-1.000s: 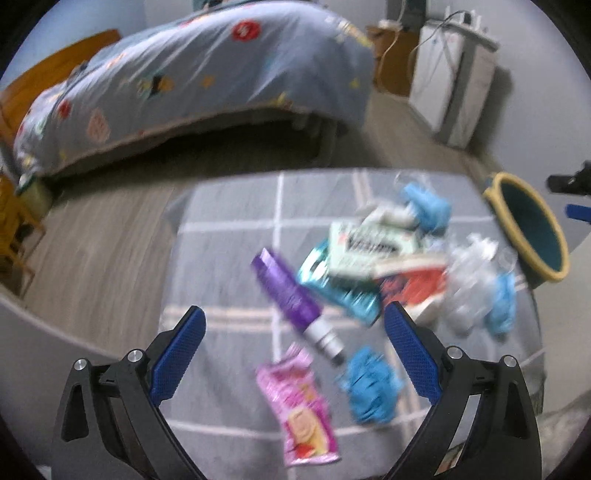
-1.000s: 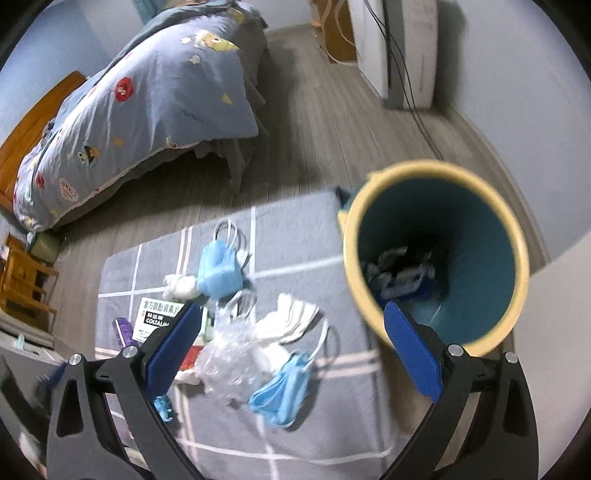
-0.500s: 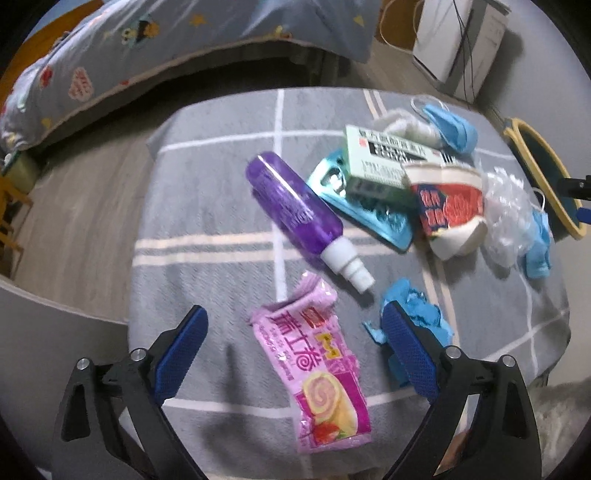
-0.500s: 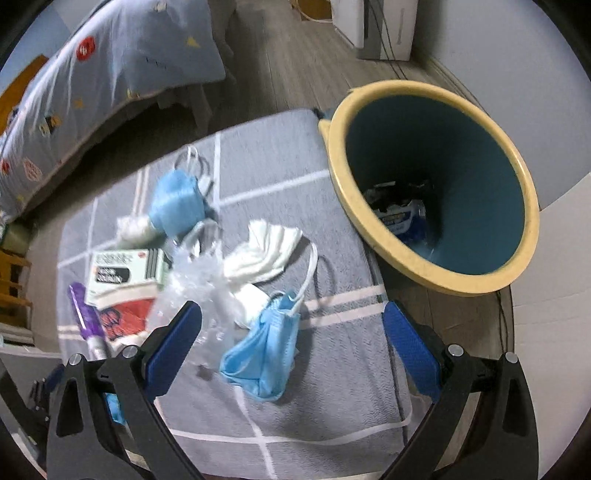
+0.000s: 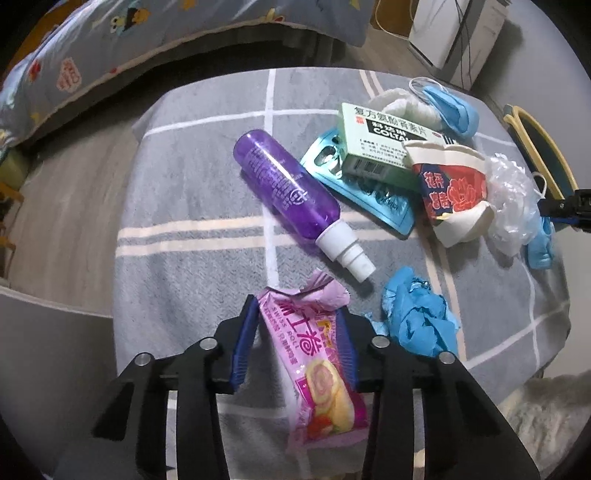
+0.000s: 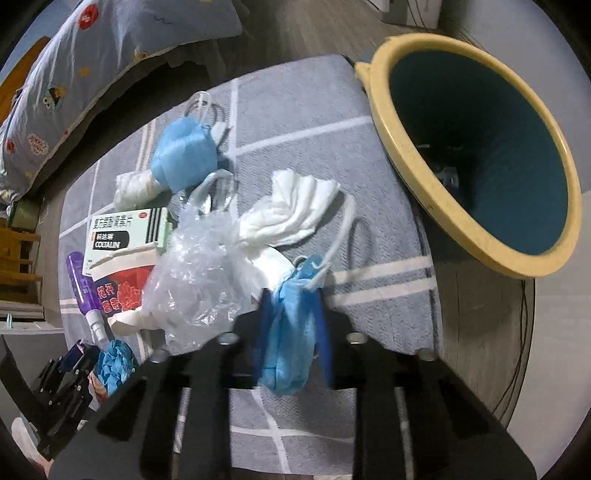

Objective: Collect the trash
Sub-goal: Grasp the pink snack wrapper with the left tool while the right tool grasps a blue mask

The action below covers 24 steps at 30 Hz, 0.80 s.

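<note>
Trash lies on a grey checked rug (image 5: 207, 192). My left gripper (image 5: 297, 314) is shut on a pink Swiss roll wrapper (image 5: 314, 365). Ahead of it lie a purple spray bottle (image 5: 288, 192), a crumpled blue glove (image 5: 417, 314), a teal blister pack (image 5: 369, 192), a green medicine box (image 5: 384, 144) and a torn paper cup (image 5: 454, 192). My right gripper (image 6: 291, 295) is shut on a blue face mask (image 6: 288, 339). Beside it are a clear plastic bag (image 6: 195, 273), a white mask (image 6: 291, 214) and another blue mask (image 6: 184, 155). A yellow-rimmed teal bin (image 6: 517, 254) stands to the right.
A bed with a patterned blue duvet (image 5: 147, 40) runs along the far side. A white appliance (image 5: 454, 33) with cables stands at the back right. Wood floor (image 5: 62, 177) surrounds the rug. The bin's rim also shows in the left wrist view (image 5: 535, 144).
Both grippers have come down to the rug and closed: the left on the pink wrapper, the right on the blue face mask. Both were open before.
</note>
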Motion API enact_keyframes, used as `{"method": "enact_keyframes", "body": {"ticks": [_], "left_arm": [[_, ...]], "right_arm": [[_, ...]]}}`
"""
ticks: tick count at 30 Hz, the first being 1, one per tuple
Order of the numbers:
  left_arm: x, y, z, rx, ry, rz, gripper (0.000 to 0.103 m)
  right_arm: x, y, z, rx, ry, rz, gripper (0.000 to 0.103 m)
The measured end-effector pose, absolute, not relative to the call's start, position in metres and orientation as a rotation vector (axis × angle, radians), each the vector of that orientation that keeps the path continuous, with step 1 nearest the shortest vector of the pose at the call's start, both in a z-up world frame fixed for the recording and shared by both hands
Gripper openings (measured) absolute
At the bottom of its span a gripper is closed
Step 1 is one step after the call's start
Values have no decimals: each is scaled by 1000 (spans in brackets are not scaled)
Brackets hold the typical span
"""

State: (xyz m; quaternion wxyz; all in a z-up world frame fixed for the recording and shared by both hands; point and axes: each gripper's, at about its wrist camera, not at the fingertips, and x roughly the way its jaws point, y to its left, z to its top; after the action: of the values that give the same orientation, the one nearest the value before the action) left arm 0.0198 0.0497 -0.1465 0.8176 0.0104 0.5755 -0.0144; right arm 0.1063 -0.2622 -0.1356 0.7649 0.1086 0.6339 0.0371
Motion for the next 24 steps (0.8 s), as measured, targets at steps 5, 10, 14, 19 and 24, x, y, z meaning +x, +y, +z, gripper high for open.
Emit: {"method": "enact_keyframes", "body": {"ticks": [5,10,14,19,24], "left_arm": [[19,48,-132,26,1166,-31,31],[19,51,-121,4,1130,-44,31],[20,49,-118,4,1117,-39,30],[22,48,-117,15,1105,-47,30],[20,36,-108,53,1061,-71,30]], "right_arm": [[109,-267,-121,243,1311,75,8],[109,-272,-101,251,1239,84,5],[109,-274,-100,275,1248,97,5],[106,-270,-122,254,1336,55,56],[105,-266,-142,220,1393,63,59]]}}
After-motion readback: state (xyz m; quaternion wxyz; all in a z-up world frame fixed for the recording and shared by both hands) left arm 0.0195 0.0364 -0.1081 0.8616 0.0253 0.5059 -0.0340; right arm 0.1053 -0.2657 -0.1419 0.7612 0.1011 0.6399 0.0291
